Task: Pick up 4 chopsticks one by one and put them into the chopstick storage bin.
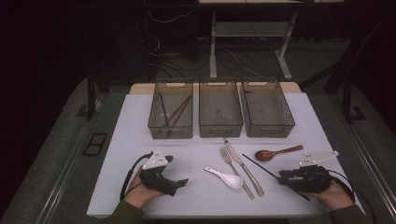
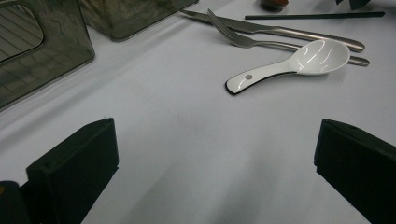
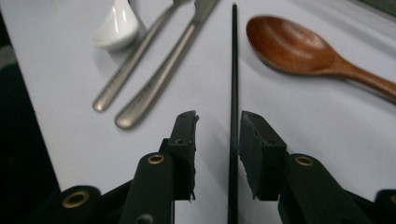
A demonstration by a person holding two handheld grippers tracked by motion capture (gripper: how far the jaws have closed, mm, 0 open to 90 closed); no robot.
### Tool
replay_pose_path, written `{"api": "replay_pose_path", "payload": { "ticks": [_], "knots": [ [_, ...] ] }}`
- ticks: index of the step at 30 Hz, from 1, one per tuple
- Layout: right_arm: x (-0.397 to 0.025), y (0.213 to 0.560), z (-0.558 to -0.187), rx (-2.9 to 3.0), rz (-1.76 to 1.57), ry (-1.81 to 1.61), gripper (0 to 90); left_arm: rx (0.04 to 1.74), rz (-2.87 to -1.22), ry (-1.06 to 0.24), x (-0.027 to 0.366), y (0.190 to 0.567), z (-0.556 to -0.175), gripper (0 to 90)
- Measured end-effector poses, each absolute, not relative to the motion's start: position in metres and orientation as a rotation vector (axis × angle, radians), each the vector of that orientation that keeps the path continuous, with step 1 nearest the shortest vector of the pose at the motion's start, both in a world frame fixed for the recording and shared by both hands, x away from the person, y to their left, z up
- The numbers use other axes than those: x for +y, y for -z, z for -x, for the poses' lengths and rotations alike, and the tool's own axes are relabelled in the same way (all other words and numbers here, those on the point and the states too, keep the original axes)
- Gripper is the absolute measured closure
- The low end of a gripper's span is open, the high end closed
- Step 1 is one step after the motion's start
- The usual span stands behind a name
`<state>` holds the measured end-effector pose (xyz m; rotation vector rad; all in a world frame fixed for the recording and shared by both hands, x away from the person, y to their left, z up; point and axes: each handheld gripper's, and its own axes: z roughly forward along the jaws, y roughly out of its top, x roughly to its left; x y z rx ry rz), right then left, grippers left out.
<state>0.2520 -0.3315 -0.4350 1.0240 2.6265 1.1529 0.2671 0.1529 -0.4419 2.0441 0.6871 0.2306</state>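
Dim room, grey floor (image 1: 56, 126) around a white-covered table (image 1: 140, 186), wooden tabletop edge showing at the far side, white desk frame (image 1: 213, 42) beyond with tangled cables (image 1: 163, 51) on the floor, dark surroundings at both sides

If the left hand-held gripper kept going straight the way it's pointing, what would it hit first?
Probably the white spoon: it lies ahead of the open left hand-held gripper, a bit right of centre, with bare table between. The fork lies just beyond.
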Motion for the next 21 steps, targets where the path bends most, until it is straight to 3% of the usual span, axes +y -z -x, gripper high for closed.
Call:
{"api": "replay_pose_path", "payload": {
  "ticks": [9, 21],
  "knots": [
    [-0.3323, 0.4403, -0.2541, 2.671, -1.024, -1.076, 78.2, 0.684, -2.046, -0.232, 0.1528, 0.4424, -0.2674, 0.0],
    [-0.3302, 0.4434, -0.2545, 2.669, -1.011, -1.003, 81.4, 0.682, -2.050, -0.230, 0.1523, 0.4429, -0.2673, 0.0]
  ]
}}
